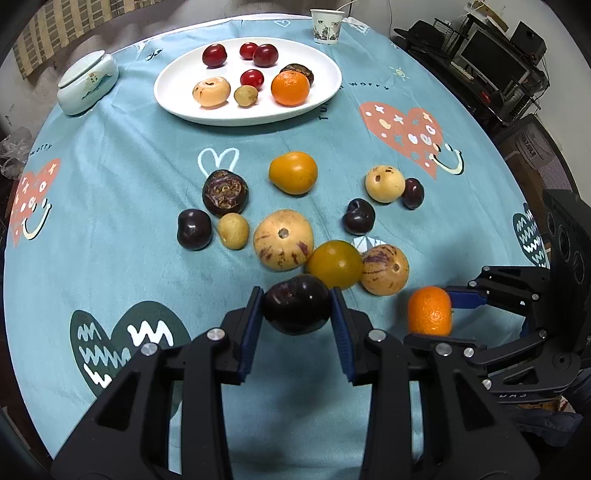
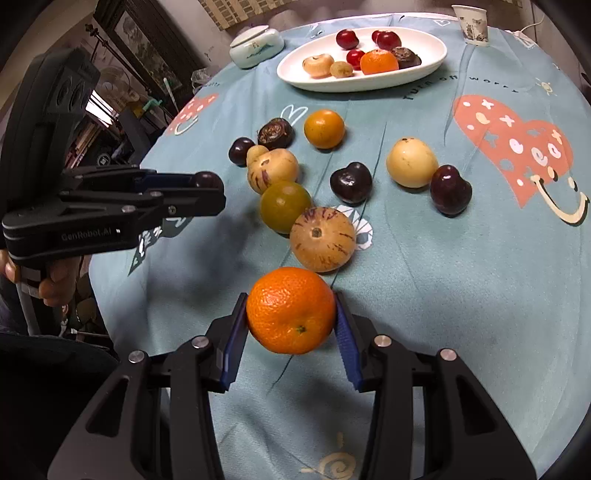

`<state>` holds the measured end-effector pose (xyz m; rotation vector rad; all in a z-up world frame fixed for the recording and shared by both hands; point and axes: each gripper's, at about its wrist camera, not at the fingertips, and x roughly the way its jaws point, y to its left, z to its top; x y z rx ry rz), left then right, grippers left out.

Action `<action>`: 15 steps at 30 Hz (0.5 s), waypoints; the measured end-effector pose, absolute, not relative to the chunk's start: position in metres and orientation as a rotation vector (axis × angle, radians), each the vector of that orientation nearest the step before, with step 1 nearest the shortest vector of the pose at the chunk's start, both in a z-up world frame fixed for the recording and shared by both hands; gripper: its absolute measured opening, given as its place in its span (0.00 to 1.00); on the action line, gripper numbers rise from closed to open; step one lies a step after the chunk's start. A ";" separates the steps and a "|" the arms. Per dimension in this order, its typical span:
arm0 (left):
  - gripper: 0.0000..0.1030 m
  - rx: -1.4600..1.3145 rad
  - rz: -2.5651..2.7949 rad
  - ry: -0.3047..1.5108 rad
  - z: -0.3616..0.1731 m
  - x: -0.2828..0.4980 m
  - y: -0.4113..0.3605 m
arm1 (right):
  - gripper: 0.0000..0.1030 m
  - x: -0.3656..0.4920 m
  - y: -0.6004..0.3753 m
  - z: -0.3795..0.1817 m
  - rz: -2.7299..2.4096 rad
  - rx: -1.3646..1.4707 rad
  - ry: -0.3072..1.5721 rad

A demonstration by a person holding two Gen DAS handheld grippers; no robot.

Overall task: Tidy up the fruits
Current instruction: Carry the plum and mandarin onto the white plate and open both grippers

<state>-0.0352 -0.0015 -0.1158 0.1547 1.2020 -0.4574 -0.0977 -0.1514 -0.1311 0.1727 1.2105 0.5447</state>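
Note:
My left gripper is shut on a dark purple plum, held just above the blue tablecloth. My right gripper is shut on an orange; the orange also shows at the lower right of the left wrist view, between blue pads. In the right wrist view the left gripper comes in from the left with the plum at its tip. Several loose fruits lie mid-table, among them a striped pale melon and a yellow-green tomato. A white oval plate at the back carries several fruits.
A lidded ceramic jar stands left of the plate and a paper cup behind it. Shelving with electronics fills the far right beyond the round table's edge. A person's hand grips the left tool's handle.

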 end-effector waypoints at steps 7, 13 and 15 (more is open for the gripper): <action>0.35 0.126 -0.455 1.205 -0.118 -0.027 0.007 | 0.44 -0.095 -0.149 -0.132 0.562 0.169 1.217; 0.35 0.101 -0.446 1.230 -0.124 -0.020 0.015 | 0.44 -0.092 -0.144 -0.134 0.582 0.158 1.236; 0.35 0.093 -0.449 1.221 -0.121 -0.014 0.016 | 0.44 -0.087 -0.144 -0.127 0.592 0.149 1.221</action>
